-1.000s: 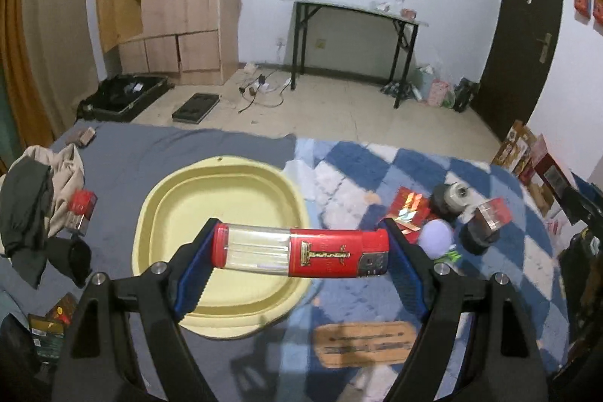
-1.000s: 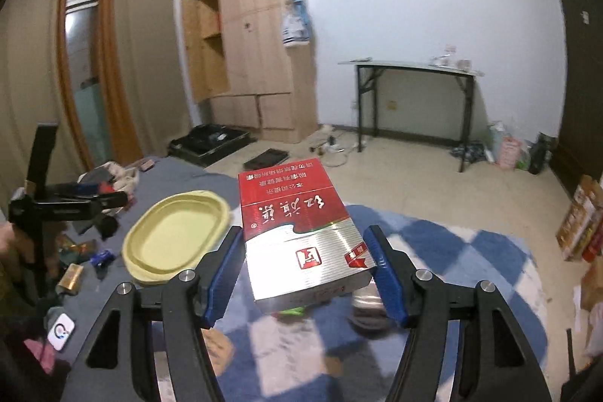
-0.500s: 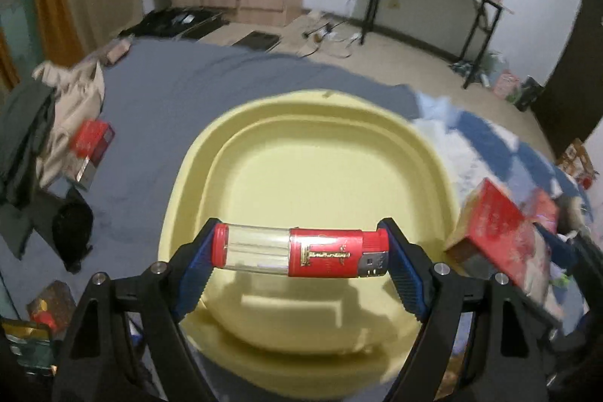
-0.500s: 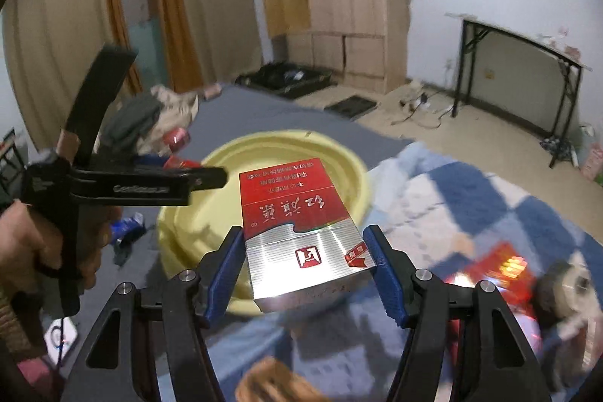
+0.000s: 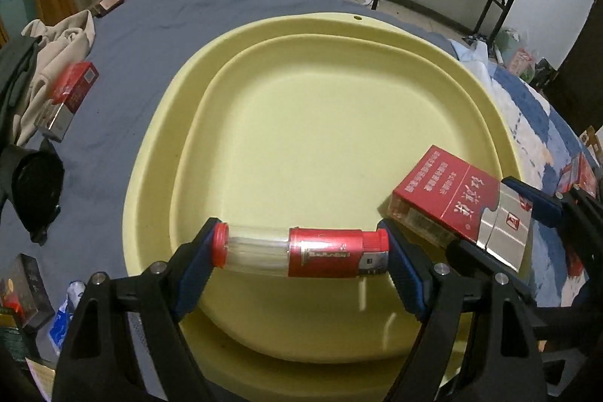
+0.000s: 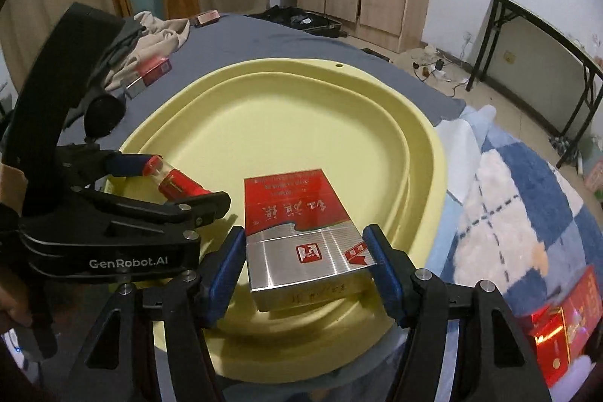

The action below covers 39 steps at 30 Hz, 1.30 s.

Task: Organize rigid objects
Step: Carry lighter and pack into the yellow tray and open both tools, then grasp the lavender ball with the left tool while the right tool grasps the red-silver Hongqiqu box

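A bed under a grey sheet (image 5: 158, 25) carries a large pale-yellow plastic tray with rounded corners (image 5: 301, 36), which lies near the bed's middle. Over the tray's near right part the right claw (image 6: 305, 262) grips a red-and-silver cigarette pack (image 6: 301, 232) by its sides. Over the tray's near edge the left claw (image 5: 301, 255) clamps a red and clear cylindrical lighter (image 5: 301, 251) end to end, lying level between the blue pads.

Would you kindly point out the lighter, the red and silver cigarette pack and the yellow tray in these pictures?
lighter (image 5: 324, 253): left wrist view, on its red middle band.
cigarette pack (image 6: 301, 210): right wrist view, on its red upper face.
yellow tray (image 5: 301, 123): left wrist view, on its bare floor.
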Available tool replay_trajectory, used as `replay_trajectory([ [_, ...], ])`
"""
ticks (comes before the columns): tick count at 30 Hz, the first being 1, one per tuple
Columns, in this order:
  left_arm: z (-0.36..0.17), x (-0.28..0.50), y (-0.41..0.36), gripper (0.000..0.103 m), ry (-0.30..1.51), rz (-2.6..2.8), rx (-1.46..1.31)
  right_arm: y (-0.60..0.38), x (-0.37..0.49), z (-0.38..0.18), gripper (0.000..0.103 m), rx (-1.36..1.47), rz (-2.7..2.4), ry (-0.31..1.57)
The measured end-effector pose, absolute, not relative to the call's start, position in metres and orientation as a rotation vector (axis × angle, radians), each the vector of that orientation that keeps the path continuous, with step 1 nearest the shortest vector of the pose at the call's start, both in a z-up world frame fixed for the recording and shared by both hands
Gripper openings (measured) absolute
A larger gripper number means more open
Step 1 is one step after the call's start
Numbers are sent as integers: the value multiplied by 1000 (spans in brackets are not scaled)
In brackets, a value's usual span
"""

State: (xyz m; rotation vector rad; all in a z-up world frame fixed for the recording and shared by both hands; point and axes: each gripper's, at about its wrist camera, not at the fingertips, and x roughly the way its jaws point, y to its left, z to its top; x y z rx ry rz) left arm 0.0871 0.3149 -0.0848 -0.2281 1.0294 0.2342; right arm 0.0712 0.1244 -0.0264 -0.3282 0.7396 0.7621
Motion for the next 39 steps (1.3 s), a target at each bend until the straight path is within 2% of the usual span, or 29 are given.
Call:
replay_trajectory([
  [3,-82,88,316,84,1028,240,-250,123,67,-22,64,-341,766,748],
  [4,-80,88,316,90,1031,240,-263,119,65,-21,64,-339,768,748],
  [5,-76,88,316,91,1027,243,-266,115,63,-20,67,-335,765,744],
  [7,-67,90,312,103,1002,240,-257,108,60,-21,82,-320,772,740],
  [8,-63,90,309,103,996,232,-255,105,62,-27,92,-317,762,734],
  [10,-49,89,301,103,978,225,-250,97,58,-23,102,-302,787,731],
  [16,17,76,234,103,896,118,-168,38,22,13,102,-247,753,658],
  [22,66,52,152,103,836,-16,-155,-92,-11,54,103,-88,628,631],
  [26,63,34,111,103,858,-30,-124,-187,-38,72,103,-24,521,604],
  [31,45,27,72,103,914,-81,-29,-268,-74,56,103,-26,382,575],
  [39,45,16,72,103,865,-96,-105,-299,-78,29,103,54,333,605],
])
